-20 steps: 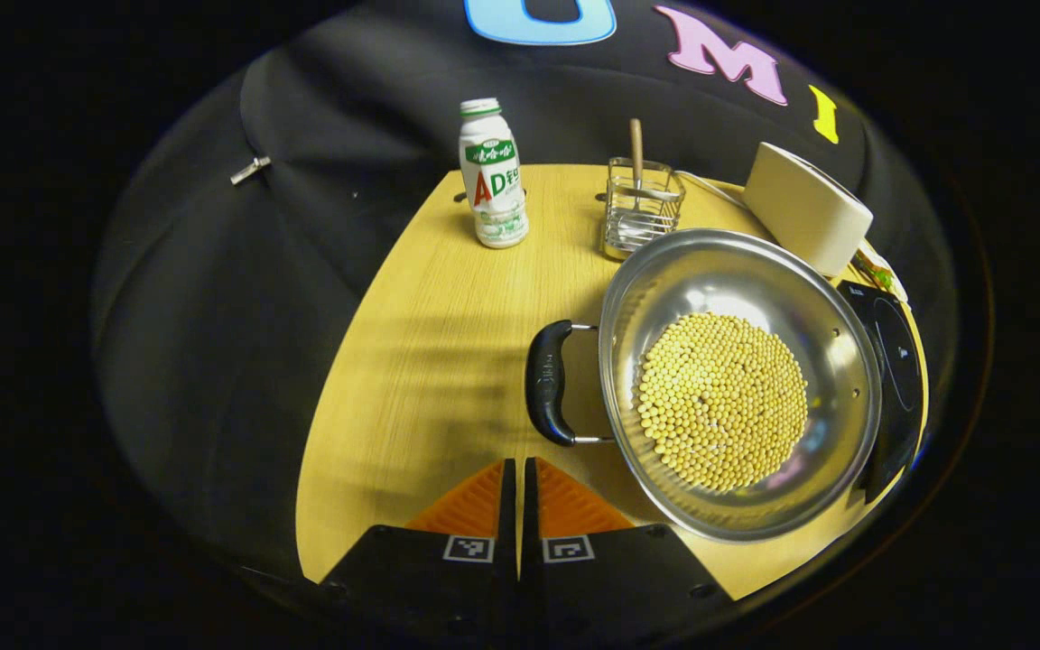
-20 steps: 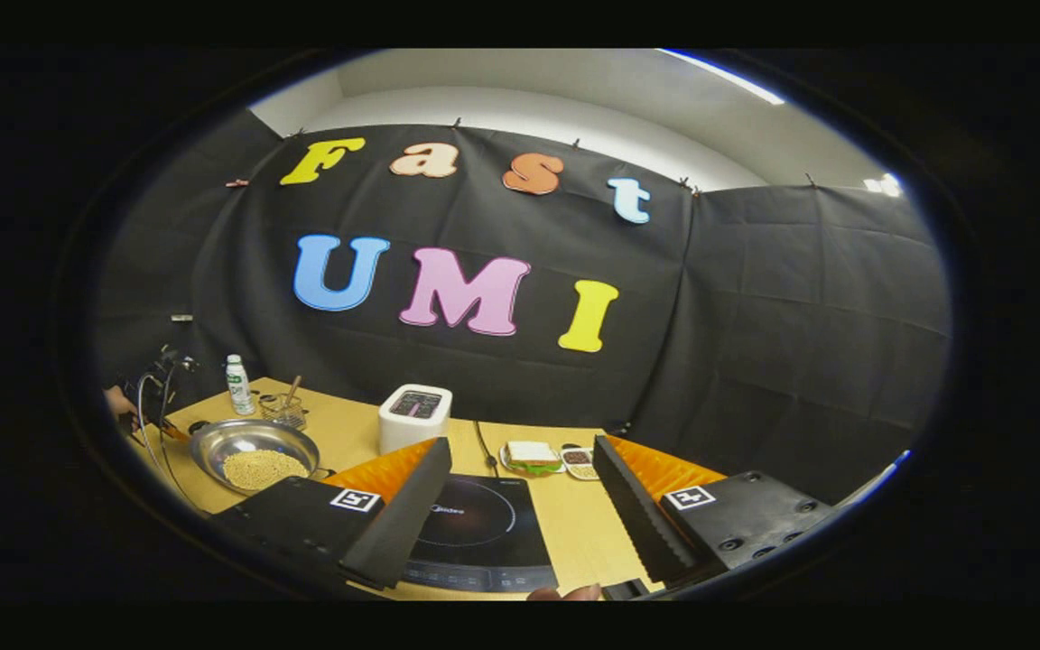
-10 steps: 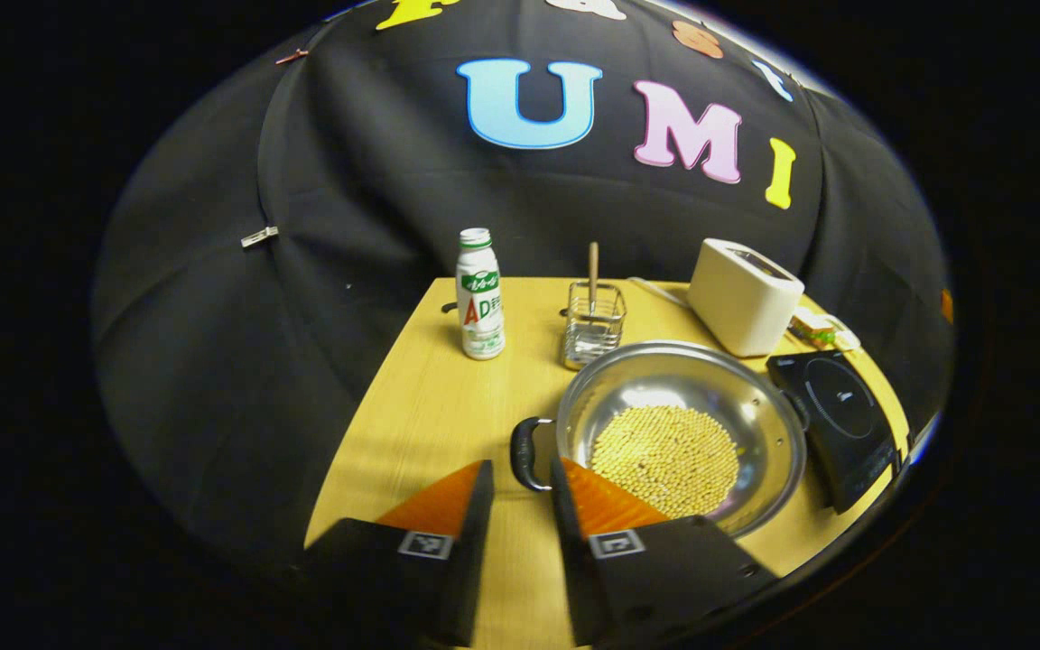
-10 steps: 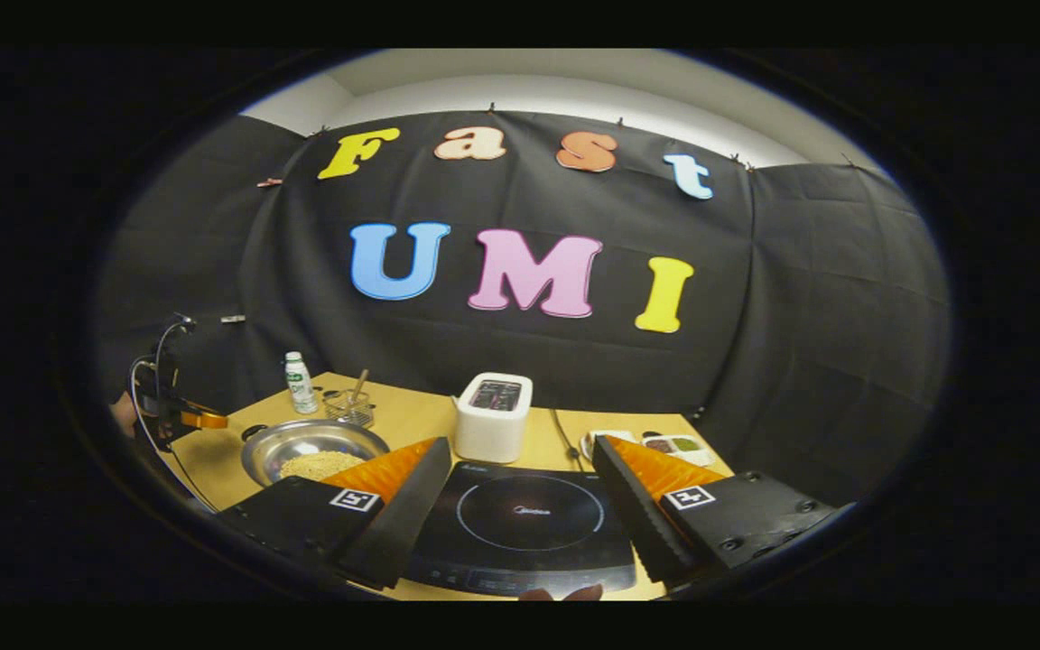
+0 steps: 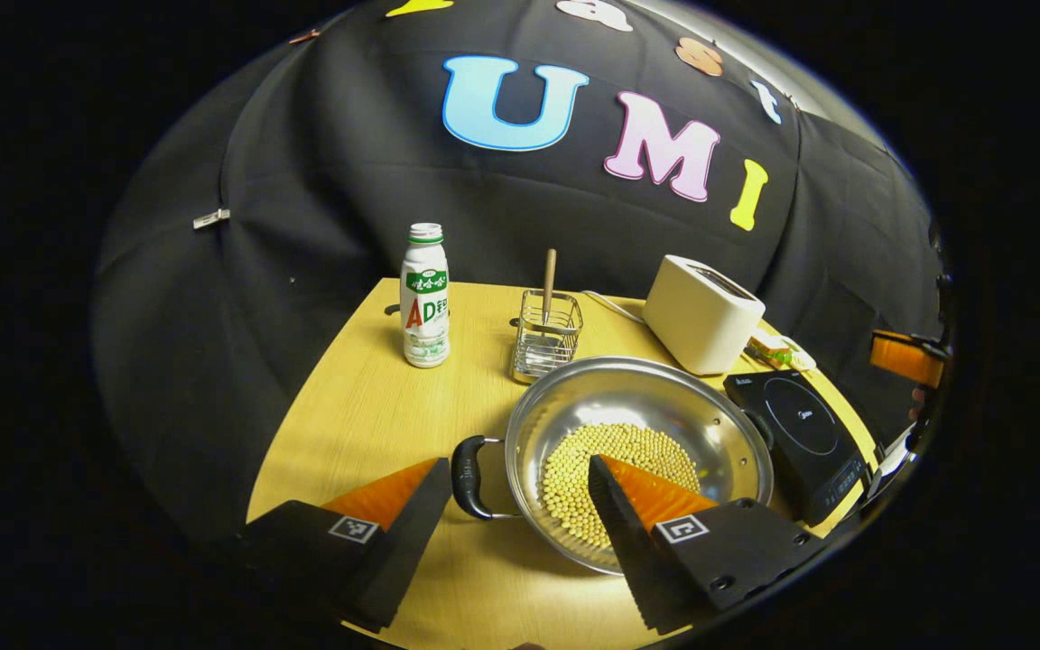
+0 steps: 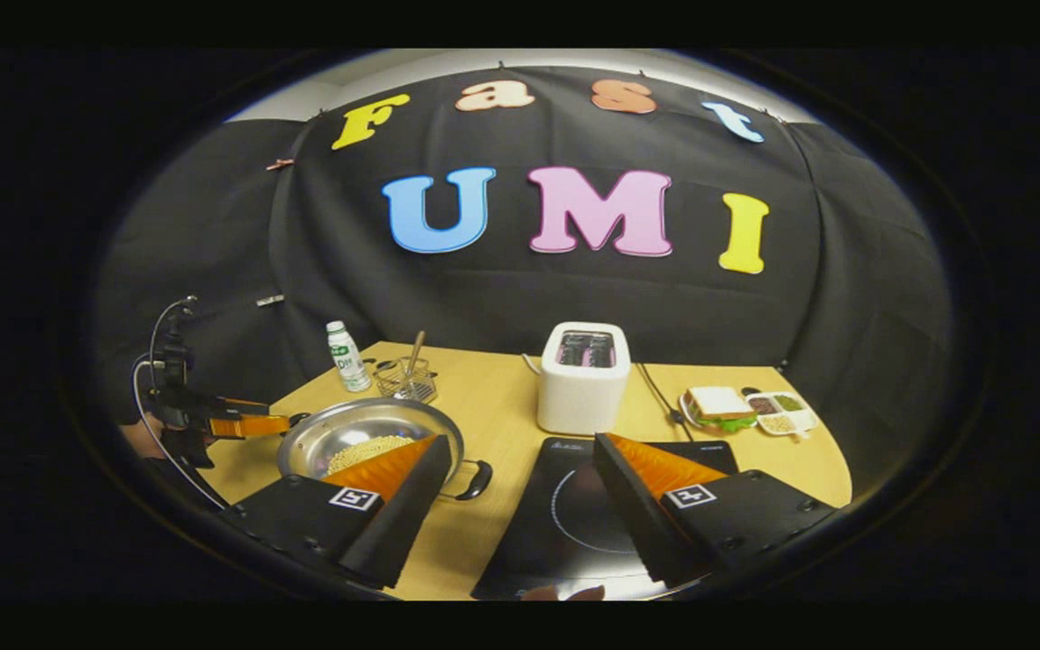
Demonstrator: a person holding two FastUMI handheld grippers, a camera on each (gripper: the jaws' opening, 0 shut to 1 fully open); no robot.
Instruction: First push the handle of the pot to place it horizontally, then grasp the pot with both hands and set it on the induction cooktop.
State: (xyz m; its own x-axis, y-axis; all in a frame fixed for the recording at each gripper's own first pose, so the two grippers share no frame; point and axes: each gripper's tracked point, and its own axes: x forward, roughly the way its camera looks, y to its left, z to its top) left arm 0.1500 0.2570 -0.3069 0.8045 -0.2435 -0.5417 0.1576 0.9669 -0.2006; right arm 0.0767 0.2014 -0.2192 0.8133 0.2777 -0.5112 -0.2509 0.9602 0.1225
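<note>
A steel pot [image 5: 637,397] holding yellow beans sits on the wooden table [image 5: 366,406]. Its black left handle [image 5: 464,465] lies between the spread fingers of my left gripper [image 5: 516,463], which is open and holds nothing. The black induction cooktop [image 5: 795,424] lies just right of the pot. In the right gripper view the pot [image 6: 348,431] is at the left with its other black handle [image 6: 475,478] pointing toward the cooktop [image 6: 565,515]. My right gripper [image 6: 521,442] is open above the gap between that handle and the cooktop. The left gripper [image 6: 236,422] shows beside the pot, held by a hand [image 6: 136,438].
A white bottle [image 5: 425,298] and a wire basket [image 5: 545,336] with a wooden-handled utensil stand behind the pot. A white toaster [image 6: 585,377] stands behind the cooktop. A plate with a sandwich [image 6: 710,406] and a small snack tray [image 6: 782,413] are at the back right.
My left gripper went from shut to open and drew back, with the pot's left handle now between its fingers. The right gripper swung toward the pot, bringing its right handle into view.
</note>
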